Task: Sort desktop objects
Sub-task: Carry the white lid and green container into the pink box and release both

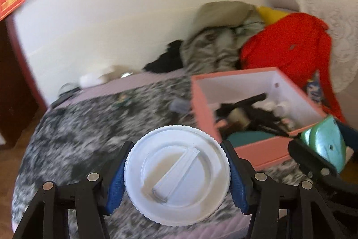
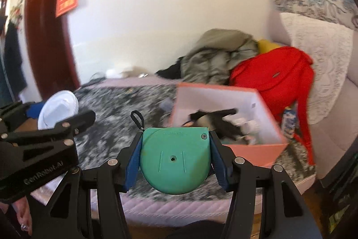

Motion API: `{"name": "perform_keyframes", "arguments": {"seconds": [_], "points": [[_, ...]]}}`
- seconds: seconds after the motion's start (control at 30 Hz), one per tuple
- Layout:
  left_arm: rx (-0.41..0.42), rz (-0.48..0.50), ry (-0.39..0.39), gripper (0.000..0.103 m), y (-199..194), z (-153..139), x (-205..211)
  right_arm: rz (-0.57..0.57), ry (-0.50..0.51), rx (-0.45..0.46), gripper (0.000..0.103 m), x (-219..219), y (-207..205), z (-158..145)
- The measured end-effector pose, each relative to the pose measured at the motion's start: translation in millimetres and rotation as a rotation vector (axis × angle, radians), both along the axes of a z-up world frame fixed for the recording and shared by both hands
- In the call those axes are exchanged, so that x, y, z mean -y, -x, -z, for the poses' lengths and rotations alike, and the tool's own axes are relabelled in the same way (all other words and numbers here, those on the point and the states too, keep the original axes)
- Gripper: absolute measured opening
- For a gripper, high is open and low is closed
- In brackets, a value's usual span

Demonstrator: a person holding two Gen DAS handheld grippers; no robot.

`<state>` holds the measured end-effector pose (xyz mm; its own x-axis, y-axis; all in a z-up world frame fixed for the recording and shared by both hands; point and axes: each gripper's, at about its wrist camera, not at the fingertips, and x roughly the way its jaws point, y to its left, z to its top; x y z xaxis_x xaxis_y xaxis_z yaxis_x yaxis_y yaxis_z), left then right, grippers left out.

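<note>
The left gripper [image 1: 176,176] squeezes a round white lid [image 1: 177,175] between its blue pads. The right gripper [image 2: 175,158] squeezes a green tape measure [image 2: 175,160] the same way. Both are up in the air over the bed [image 2: 107,140]. An open pink box [image 2: 252,155] of small things sits near the bed's right edge.
</note>
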<state>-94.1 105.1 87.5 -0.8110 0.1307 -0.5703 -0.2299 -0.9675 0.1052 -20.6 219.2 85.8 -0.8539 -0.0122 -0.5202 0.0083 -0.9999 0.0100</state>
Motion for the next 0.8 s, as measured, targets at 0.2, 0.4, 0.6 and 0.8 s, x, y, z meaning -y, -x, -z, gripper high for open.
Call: {"name": "perform_keyframes", "arguments": {"seconds": [0.2, 0.4, 0.6, 0.8], "points": [[-0.026, 0.096, -0.016, 0.065, 40, -28, -52, 0.126, 0.002, -0.061, 0.059, -73, 28, -29], [-0.056, 0.157, -0.040, 0.065, 102, -47, -92, 0.213, -0.006, -0.108, 0.059, -127, 72, -56], [0.064, 0.226, -0.070, 0.087, 185, -15, -119, 0.248, 0.008, -0.078, 0.061, -161, 153, -45], [0.146, 0.188, -0.042, 0.087, 233, 15, -98, 0.336, -0.026, 0.039, 0.090, -178, 213, 2]]}}
